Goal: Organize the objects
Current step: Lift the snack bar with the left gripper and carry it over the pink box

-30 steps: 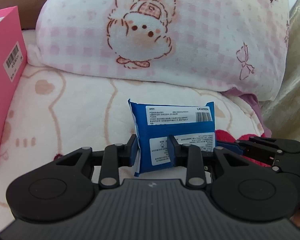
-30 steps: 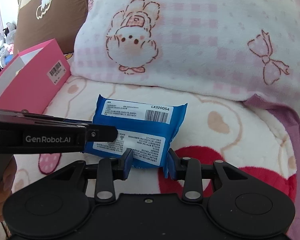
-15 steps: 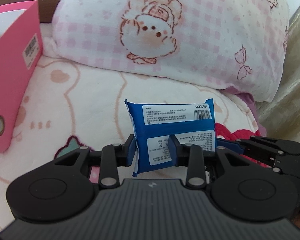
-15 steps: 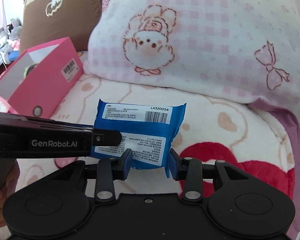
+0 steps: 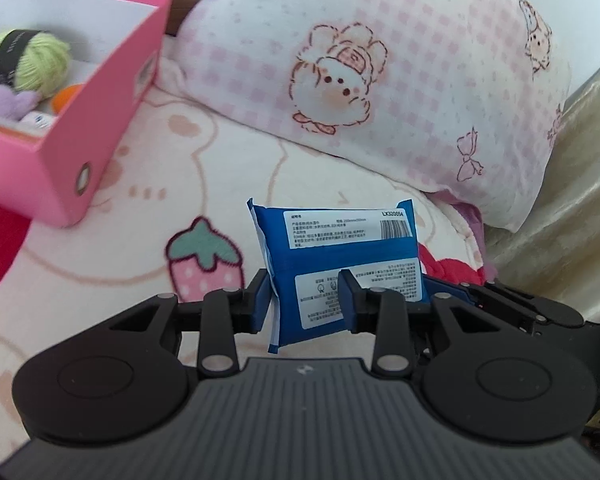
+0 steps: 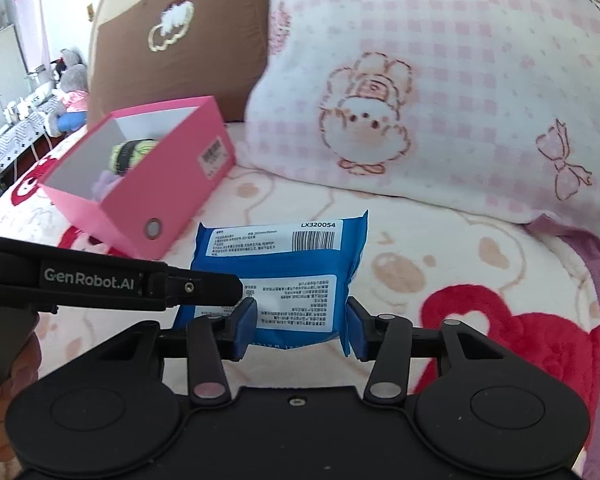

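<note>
Both grippers clamp the blue packet together: the left gripper on its 9 o'clock end, the right gripper on its 3 o'clock end.

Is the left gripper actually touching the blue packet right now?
Touching. The left wrist view shows the left gripper shut on the blue packet, both blue pads pressed against its lower part with no gap visible.

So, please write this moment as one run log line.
left gripper: shut on pack | right gripper: shut on pack | pink box: open
</note>
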A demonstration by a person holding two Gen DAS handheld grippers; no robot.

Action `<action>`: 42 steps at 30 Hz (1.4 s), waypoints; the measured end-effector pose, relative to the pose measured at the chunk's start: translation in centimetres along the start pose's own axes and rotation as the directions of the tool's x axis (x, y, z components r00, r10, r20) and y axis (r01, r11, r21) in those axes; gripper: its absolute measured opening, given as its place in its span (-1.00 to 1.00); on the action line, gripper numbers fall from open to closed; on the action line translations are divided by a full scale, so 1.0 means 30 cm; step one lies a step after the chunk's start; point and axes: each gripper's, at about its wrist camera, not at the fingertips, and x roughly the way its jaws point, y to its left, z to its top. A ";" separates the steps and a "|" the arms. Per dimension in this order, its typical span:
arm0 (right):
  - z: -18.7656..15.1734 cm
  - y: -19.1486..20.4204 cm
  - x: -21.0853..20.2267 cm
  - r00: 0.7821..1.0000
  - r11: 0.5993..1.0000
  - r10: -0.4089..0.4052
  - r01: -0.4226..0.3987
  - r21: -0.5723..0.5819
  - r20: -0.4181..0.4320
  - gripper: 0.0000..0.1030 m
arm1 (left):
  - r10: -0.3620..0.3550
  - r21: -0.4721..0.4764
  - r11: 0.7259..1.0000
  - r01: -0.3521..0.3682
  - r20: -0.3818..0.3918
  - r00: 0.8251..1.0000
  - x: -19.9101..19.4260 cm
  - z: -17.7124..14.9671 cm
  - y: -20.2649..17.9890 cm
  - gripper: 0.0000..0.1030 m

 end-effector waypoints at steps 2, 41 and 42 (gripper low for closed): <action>-0.008 0.029 -0.017 1.000 1.000 0.013 -0.013 -0.015 0.002 0.08 | -0.001 -0.017 1.000 0.001 -0.001 1.000 -0.030 -0.013 0.016 -0.35; -0.019 0.417 -0.323 0.996 0.972 0.086 -0.086 -0.220 -0.011 0.21 | 0.094 0.017 0.995 -0.094 0.015 0.995 -0.517 -0.106 0.030 -0.30; -0.014 0.427 -0.324 0.996 0.970 0.088 -0.089 -0.225 -0.011 0.21 | 0.097 0.016 0.995 -0.098 0.021 0.995 -0.527 -0.105 0.035 -0.30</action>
